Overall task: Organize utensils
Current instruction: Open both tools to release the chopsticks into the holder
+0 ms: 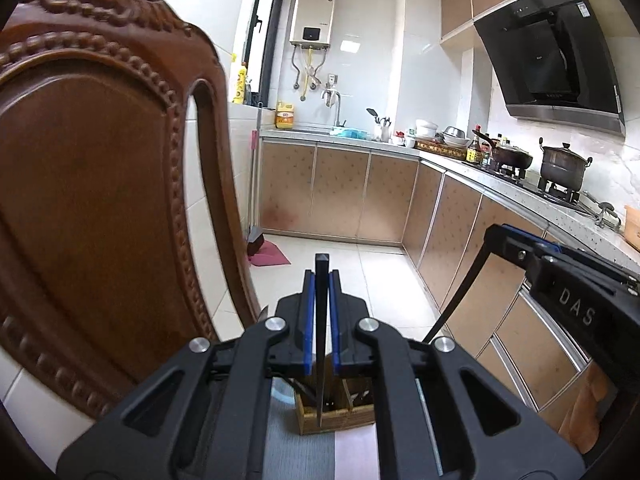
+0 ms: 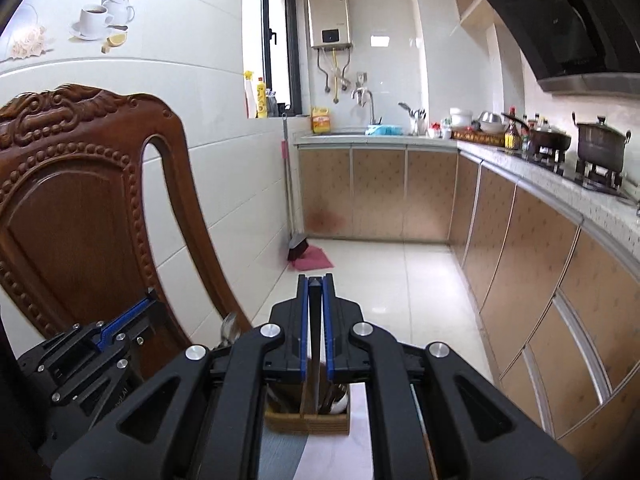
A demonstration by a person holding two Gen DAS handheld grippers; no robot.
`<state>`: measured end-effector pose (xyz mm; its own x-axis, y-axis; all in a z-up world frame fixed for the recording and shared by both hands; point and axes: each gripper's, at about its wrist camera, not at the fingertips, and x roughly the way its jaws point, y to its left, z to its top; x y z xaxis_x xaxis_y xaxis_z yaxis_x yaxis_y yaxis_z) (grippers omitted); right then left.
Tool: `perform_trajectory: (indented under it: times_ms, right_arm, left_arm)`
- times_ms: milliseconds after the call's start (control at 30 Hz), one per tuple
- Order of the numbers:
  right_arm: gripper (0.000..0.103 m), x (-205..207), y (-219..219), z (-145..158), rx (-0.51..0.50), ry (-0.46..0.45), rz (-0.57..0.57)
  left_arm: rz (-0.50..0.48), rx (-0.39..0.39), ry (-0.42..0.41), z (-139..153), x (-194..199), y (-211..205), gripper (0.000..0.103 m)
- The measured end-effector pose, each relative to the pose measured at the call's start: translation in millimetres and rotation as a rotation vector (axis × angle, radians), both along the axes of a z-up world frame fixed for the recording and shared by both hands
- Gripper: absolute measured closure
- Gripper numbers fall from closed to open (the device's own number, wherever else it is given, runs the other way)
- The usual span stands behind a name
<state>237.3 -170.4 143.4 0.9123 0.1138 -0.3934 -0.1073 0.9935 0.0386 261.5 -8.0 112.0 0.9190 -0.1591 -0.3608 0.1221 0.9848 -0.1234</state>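
Held one black chopstick (image 1: 322,320) per clenched gripper (image 1: 321,280), both above wooden holder (image 1: 336,414) already carrying utensils; insertion pending.

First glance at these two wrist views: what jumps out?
The carved wooden chair back fills the left of both views. Each gripper is clamped on a thin dark chopstick: the left gripper and the right gripper, both above a wooden utensil holder on the table below. Behind, a kitchen counter carries a lidded pot at right.
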Motion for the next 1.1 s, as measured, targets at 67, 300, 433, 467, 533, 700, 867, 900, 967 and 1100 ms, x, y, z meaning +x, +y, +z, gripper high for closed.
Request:
perform_trajectory:
  times_ms: [67, 300, 433, 467, 533, 700, 867, 900, 967, 1100]
  right_arm:
    - [0.096, 10, 0, -2, 0.002, 0.008, 0.000]
    - [0.096, 43, -3, -29, 0.023, 0.058, 0.002]
    - [0.096, 56, 0, -49, 0.025, 0.088, 0.015]
    - [0.096, 58, 1, -52, 0.024, 0.090, 0.019]
    - [0.096, 63, 4, -58, 0.016, 0.097, 0.024]
    - [0.096, 72, 9, -75, -0.003, 0.116, 0.032]
    - [0.096, 84, 10, -94, -0.006, 0.156, 0.039]
    - [0.096, 85, 10, -98, -0.007, 0.162, 0.039]
    - [0.096, 88, 11, -105, -0.012, 0.176, 0.041]
    - [0.096, 91, 13, -114, -0.018, 0.199, 0.045]
  left_arm:
    - [-0.001, 0.005, 0.004, -1, 13, -3, 0.096]
    - [0.003, 0.005, 0.028, -17, 47, -14, 0.096]
    - [0.006, -0.010, 0.047, -35, 64, -15, 0.096]
    - [0.004, -0.016, 0.044, -37, 67, -15, 0.096]
    - [0.004, -0.028, 0.036, -40, 73, -15, 0.096]
    - [0.010, -0.044, 0.054, -60, 89, -15, 0.096]
    - [0.012, -0.059, 0.094, -83, 102, -16, 0.096]
    - [0.014, -0.059, 0.101, -88, 104, -15, 0.096]
    - [0.014, -0.061, 0.113, -95, 106, -16, 0.096]
    - [0.008, -0.054, 0.140, -106, 109, -18, 0.096]
